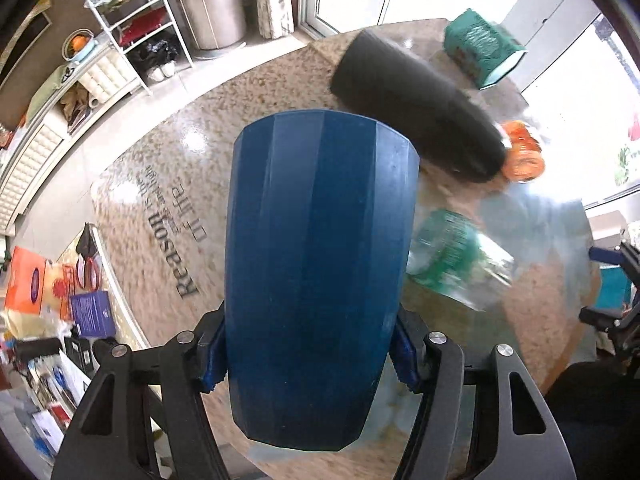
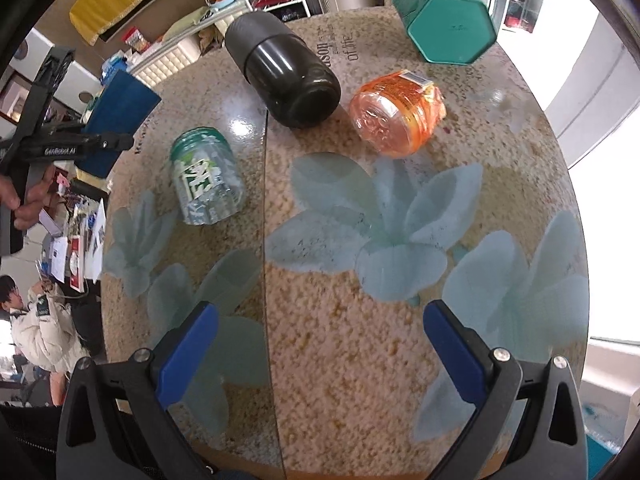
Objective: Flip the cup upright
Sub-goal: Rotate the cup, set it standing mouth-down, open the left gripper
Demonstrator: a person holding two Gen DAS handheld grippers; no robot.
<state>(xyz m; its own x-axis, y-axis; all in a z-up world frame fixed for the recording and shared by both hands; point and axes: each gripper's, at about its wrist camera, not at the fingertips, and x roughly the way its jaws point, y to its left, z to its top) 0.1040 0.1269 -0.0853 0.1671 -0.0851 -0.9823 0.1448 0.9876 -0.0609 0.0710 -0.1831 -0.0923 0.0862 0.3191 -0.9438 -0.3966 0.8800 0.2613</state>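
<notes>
A dark blue faceted cup (image 1: 316, 272) fills the middle of the left wrist view. My left gripper (image 1: 310, 354) is shut on it, one blue pad on each side of its body, and holds it above the table with one end pointing away from the camera. The same cup (image 2: 118, 120) shows in the right wrist view at the left edge, tilted and lifted off the table in the left gripper (image 2: 76, 146). My right gripper (image 2: 320, 352) is open and empty above the table's near side.
On the round speckled table (image 2: 340, 360) lie a black cylinder (image 2: 286, 80), a green-labelled clear bottle (image 2: 206, 178), an orange plastic jar (image 2: 396, 114) and a teal hexagonal box (image 2: 444, 20). Shelves and cluttered floor lie beyond the table's left edge.
</notes>
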